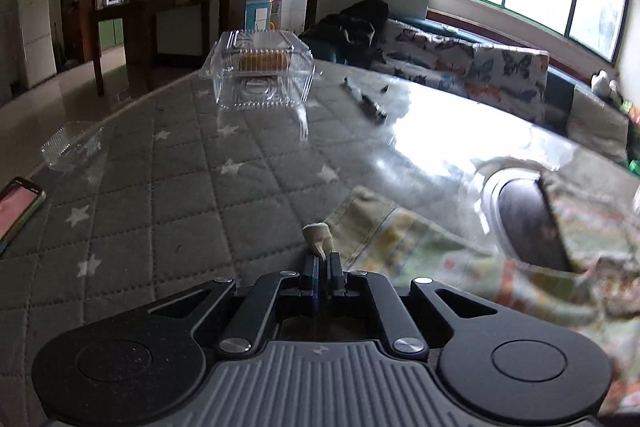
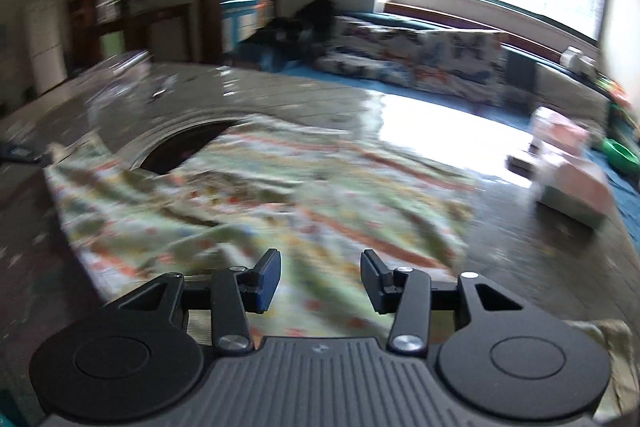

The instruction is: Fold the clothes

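Note:
A light garment (image 1: 420,243) printed in green, orange and yellow lies spread on the table, to the right in the left wrist view. My left gripper (image 1: 321,259) is shut on one corner of it, and a small tuft of cloth sticks out past the fingertips. In the blurred right wrist view the same garment (image 2: 304,179) fills the middle, rumpled. My right gripper (image 2: 320,277) hovers over its near part, open, with cloth showing below the gap and nothing pinched between the blue pads (image 2: 269,281).
The table (image 1: 168,195) has a grey quilted star cover under a glossy sheet. On it are a clear plastic box (image 1: 260,67) with food, a clear lid (image 1: 72,147), a phone (image 1: 18,207), small dark items (image 1: 370,105), a round dark recess (image 1: 528,219) and a pink-green box (image 2: 568,183).

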Available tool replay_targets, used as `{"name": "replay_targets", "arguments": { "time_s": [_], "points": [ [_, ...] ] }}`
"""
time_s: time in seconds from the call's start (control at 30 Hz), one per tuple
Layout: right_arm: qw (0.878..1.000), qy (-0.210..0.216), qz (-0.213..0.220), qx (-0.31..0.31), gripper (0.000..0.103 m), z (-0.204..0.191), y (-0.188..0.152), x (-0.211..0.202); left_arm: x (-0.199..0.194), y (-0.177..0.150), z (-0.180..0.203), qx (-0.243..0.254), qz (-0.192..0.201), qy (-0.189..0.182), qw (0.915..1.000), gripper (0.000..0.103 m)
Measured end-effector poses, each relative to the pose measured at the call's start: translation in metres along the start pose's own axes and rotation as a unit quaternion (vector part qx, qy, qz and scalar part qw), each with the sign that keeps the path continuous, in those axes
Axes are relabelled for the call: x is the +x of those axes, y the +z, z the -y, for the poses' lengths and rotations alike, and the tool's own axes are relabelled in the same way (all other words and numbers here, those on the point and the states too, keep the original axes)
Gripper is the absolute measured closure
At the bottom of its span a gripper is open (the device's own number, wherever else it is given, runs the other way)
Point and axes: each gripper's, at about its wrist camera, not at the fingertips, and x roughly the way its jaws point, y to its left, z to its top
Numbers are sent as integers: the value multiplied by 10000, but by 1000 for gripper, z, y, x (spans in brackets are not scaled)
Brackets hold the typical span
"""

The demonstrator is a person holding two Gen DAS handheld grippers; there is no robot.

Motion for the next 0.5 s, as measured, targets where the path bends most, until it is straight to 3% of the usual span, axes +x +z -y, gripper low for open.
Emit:
{"name": "replay_targets", "arguments": {
  "time_s": [0.5],
  "points": [
    [9812, 1563, -306, -1092, 60, -125, 27, 56, 5, 6, 1, -146, -10, -98, 9998, 98]
  ]
}}
